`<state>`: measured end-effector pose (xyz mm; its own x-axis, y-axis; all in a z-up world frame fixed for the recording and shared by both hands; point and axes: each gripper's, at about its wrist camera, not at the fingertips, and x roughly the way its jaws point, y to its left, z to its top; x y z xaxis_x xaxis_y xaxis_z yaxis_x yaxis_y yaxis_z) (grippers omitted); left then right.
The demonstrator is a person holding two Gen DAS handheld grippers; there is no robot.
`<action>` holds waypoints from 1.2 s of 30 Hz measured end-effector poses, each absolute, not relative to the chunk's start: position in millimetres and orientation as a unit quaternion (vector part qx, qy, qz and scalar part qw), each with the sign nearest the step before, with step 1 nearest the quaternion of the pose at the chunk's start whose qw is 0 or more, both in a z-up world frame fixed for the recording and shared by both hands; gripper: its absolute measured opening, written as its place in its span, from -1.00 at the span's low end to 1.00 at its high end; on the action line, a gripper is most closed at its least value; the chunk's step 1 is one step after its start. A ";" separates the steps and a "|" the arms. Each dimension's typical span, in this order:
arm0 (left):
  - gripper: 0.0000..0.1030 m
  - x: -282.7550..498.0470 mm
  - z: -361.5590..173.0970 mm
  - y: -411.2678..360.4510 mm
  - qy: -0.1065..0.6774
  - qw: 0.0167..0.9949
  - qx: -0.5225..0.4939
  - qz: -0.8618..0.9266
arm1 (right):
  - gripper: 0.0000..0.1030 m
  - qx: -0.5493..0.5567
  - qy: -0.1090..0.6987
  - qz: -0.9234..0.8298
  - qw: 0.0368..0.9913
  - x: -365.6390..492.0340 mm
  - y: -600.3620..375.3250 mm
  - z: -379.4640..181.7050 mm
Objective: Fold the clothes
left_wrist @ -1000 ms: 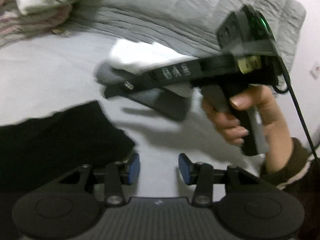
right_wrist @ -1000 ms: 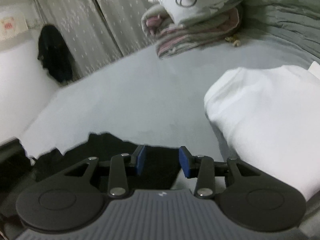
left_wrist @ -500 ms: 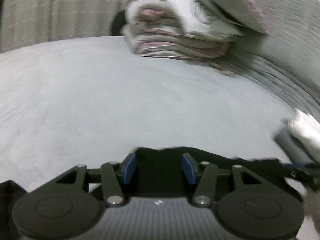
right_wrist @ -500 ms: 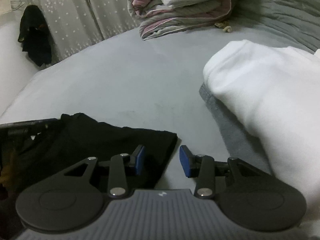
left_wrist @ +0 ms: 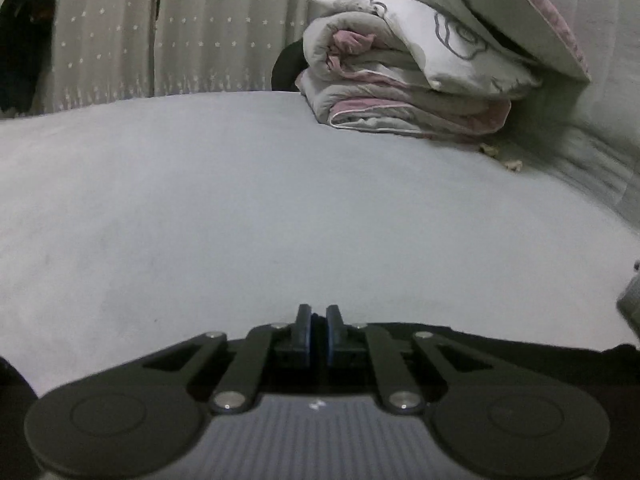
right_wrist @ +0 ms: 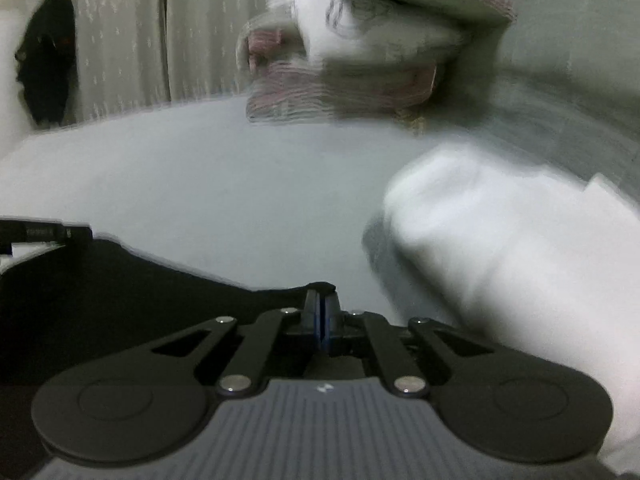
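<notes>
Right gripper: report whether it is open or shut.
Shut on the black fabric garment: the right gripper pinches the garment's edge, jaws nearly touching.

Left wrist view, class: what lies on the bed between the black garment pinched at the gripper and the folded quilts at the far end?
Nothing: only bare grey sheet separates the black garment from the folded quilts, in the left wrist view.

a home bedroom: grey bed (left_wrist: 280, 200), folded quilts (left_wrist: 420, 80), starred curtains (left_wrist: 200, 32).

readable text: none | small white emblem on ribbed grey gripper housing (left_wrist: 318, 405): too small to read | grey outline drawing on folded white quilt (left_wrist: 456, 36): no letters
</notes>
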<state>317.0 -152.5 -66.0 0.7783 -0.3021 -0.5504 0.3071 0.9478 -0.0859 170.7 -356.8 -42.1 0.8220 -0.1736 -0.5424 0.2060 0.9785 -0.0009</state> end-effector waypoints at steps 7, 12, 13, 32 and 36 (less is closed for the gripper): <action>0.10 294.5 -55.2 -150.3 0.291 0.941 0.006 -0.171 | -0.42 0.010 0.293 -0.104 0.951 172.4 -357.1 -44.3; 0.24 262.2 -49.3 -134.2 0.298 0.941 0.004 -0.159 | -0.04 0.022 0.283 -0.093 0.954 172.3 -353.6 -35.6; 0.26 256.0 -47.2 -128.8 0.300 0.941 0.006 -0.155 | -0.03 0.024 0.281 -0.090 0.955 172.2 -352.1 -33.5; 0.46 191.4 12.6 35.7 0.287 0.958 -0.014 -0.007 | 0.11 -0.018 0.279 -0.002 0.960 183.2 -256.3 34.8; 0.47 189.1 13.3 67.1 0.303 0.952 -0.012 0.033 | 0.12 -0.036 0.268 0.037 0.962 190.3 -211.3 54.7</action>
<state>189.1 67.1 13.3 0.8138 0.0557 -0.5785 -0.0702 0.9975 -0.0027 190.3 -211.3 54.7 0.8535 0.0510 -0.5185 -0.0895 0.9948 -0.0494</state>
